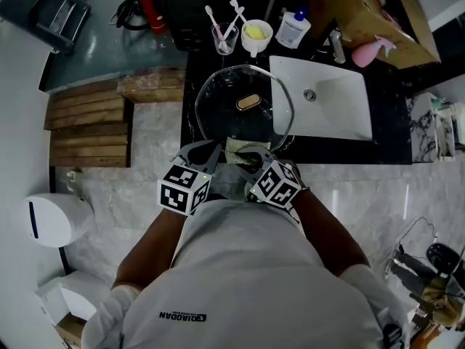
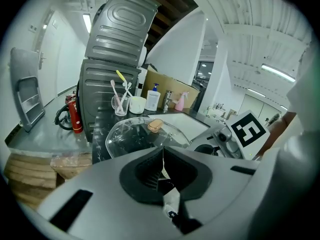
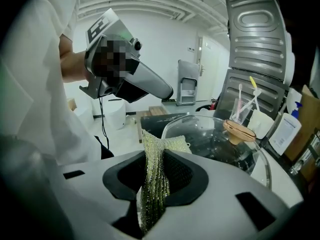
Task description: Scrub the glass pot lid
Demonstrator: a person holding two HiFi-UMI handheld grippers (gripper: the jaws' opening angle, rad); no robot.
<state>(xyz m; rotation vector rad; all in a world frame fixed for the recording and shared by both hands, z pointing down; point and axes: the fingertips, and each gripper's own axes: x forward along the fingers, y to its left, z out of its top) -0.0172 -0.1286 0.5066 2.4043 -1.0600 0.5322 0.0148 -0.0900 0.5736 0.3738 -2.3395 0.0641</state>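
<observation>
The round glass pot lid (image 1: pixel 243 118) with a tan knob (image 1: pixel 248 102) lies on the black counter (image 1: pixel 190 86), its right side over the sink's edge. My right gripper (image 1: pixel 254 162) is at the lid's near rim, shut on a glittery yellow-green scrub cloth (image 3: pixel 152 184) that sticks up out of the jaws (image 3: pixel 155 169). The cloth (image 1: pixel 238 151) touches the near rim. My left gripper (image 1: pixel 211 153) sits just left of it, shut (image 2: pixel 162 169), with a thin pale strip (image 2: pixel 170 201) pinched in the seam; I cannot tell what the strip is. The lid (image 2: pixel 137 136) lies just beyond those jaws.
A white sink (image 1: pixel 320 97) is right of the lid. Behind it stand a glass of toothbrushes (image 1: pixel 224 38), a white cup (image 1: pixel 256 36), a bottle (image 1: pixel 294 27) and a pink sprayer (image 1: pixel 374 49). Wooden slats (image 1: pixel 87 126) and a white bin (image 1: pixel 51 220) are on the floor at left.
</observation>
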